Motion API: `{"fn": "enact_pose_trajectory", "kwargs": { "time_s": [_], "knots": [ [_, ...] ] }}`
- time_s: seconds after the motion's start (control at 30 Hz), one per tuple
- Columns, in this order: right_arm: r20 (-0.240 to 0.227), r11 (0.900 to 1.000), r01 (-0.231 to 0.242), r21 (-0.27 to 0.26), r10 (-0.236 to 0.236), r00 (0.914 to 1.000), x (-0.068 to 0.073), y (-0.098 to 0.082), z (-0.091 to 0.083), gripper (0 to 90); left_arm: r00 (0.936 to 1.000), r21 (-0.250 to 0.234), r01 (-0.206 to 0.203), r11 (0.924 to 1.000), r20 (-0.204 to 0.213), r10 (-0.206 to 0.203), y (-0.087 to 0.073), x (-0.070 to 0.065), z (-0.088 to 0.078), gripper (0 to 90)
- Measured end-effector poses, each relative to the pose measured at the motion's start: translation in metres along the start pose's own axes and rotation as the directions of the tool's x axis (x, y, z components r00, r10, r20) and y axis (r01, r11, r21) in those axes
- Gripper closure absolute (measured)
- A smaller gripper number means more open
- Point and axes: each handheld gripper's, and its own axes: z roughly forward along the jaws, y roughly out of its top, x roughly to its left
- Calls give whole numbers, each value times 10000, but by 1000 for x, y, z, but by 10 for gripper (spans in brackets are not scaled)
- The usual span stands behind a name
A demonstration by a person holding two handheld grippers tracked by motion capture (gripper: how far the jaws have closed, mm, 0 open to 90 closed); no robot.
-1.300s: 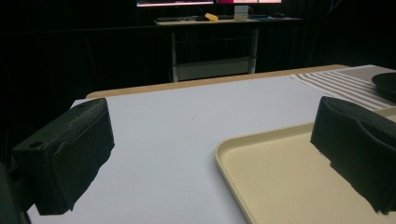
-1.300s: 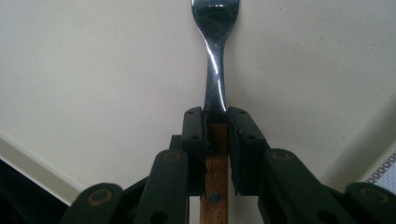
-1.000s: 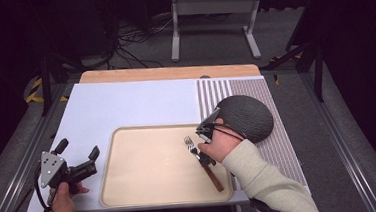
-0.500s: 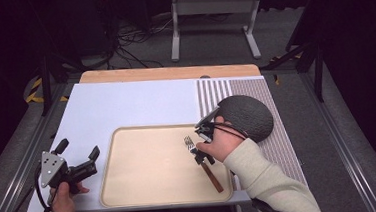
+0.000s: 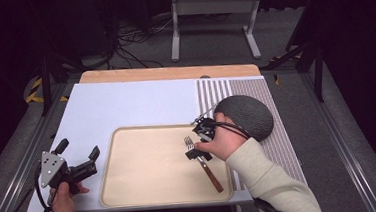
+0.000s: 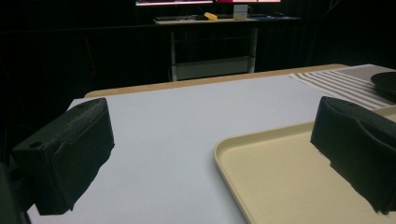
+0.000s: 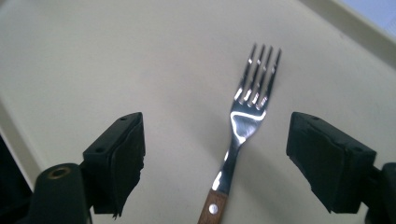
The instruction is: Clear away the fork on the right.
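Note:
A fork point(image 5: 210, 174) with a wooden handle lies on the beige tray point(image 5: 150, 169), tines pointing away from me. My right gripper point(image 5: 196, 143) hovers open just over it. In the right gripper view the fork point(image 7: 247, 109) lies on the tray point(image 7: 93, 56), its neck between the two wide-apart jaws of my right gripper point(image 7: 224, 154), and neither jaw touches it. My left gripper point(image 5: 78, 150) is open and holds nothing, just off the tray's left edge above the white board. In the left gripper view its jaws point(image 6: 210, 154) frame the tray's near left corner point(image 6: 280, 177).
A dark grey round dish point(image 5: 249, 114) rests on the striped mat point(image 5: 215, 91) right of the tray, close behind my right hand. The white board point(image 5: 126, 105) stretches out behind the tray. Dark floor, cables and a table frame lie beyond the far edge.
My right gripper has edged slightly left and nearer over the fork. The fork, the tray and my left gripper have not moved.

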Motion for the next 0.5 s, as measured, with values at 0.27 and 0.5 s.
{"fn": "enact_pose_trajectory", "kwargs": {
  "time_s": [0.27, 0.5],
  "knots": [
    [-192, 9619, 2649, -676, -2667, 9636, 1, 4, 6, 432, 10000, -15, 13, 10000, 12, -13, 0, 0, 0, 0],
    [-400, 8995, 4354, -380, -4367, 8987, 1, 6, 16, 776, 10000, -25, -18, 10000, 19, 18, 0, 0, 0, 0]
  ]
}}
